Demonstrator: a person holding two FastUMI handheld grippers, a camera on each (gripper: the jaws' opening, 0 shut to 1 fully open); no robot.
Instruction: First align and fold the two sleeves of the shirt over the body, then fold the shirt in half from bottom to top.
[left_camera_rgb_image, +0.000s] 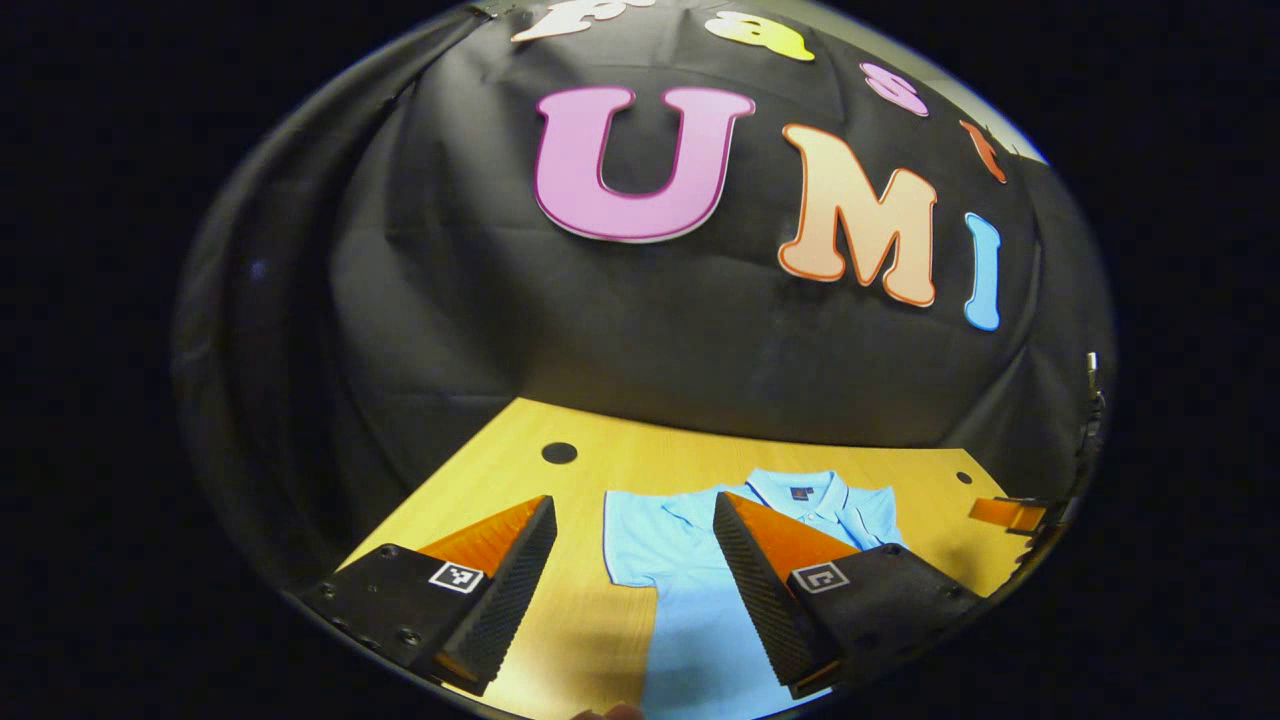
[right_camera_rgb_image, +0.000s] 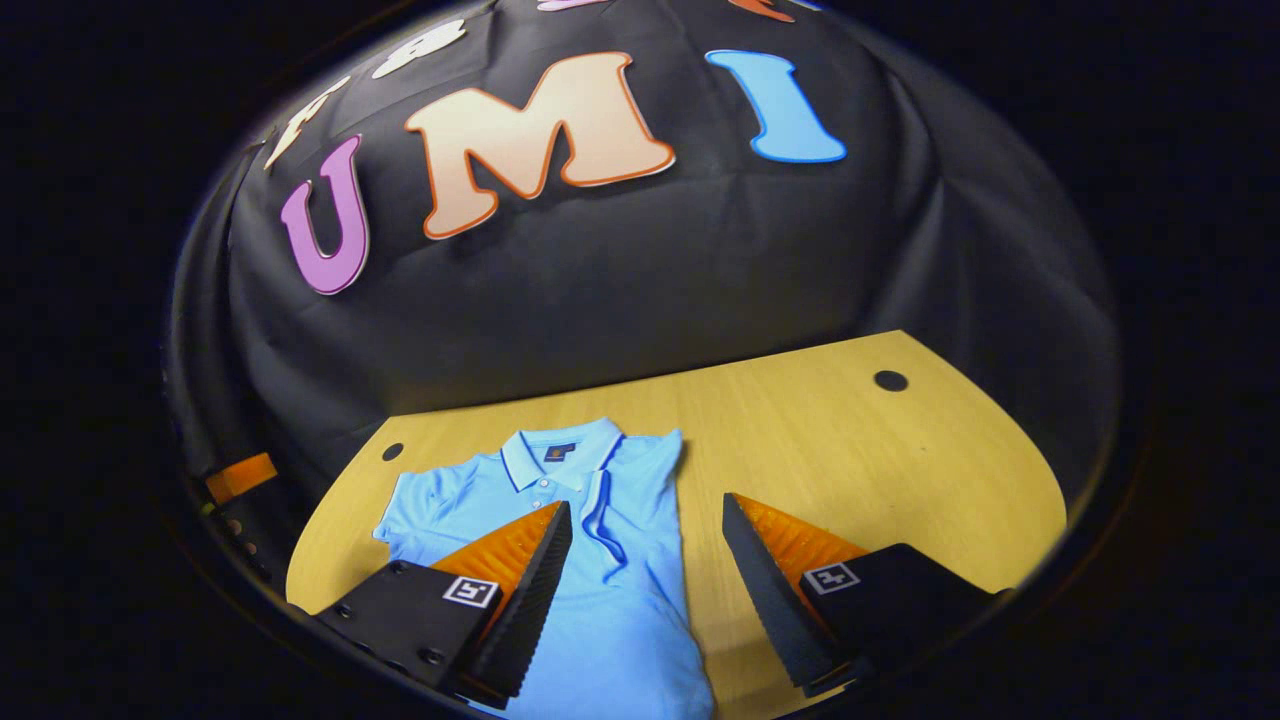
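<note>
A light blue polo shirt (left_camera_rgb_image: 690, 590) lies flat on the wooden table (left_camera_rgb_image: 590, 620), collar (left_camera_rgb_image: 805, 492) toward the back wall. In the right gripper view the shirt (right_camera_rgb_image: 610, 600) has its left sleeve (right_camera_rgb_image: 410, 520) spread out, while its right side ends in a straight edge with a sleeve folded over the body (right_camera_rgb_image: 605, 520). My left gripper (left_camera_rgb_image: 633, 500) hovers open above the spread sleeve (left_camera_rgb_image: 635, 545) and the bare wood beside it. Over the shirt's right edge, my right gripper (right_camera_rgb_image: 647, 502) is open and holds nothing.
The table has round dark holes near its back corners (left_camera_rgb_image: 559, 452) (right_camera_rgb_image: 890, 380). Bare wood (right_camera_rgb_image: 880, 470) stretches right of the shirt. An orange and black part of the other gripper shows at each view's side (left_camera_rgb_image: 1005, 513) (right_camera_rgb_image: 238, 477). The black cloth wall rises behind the table.
</note>
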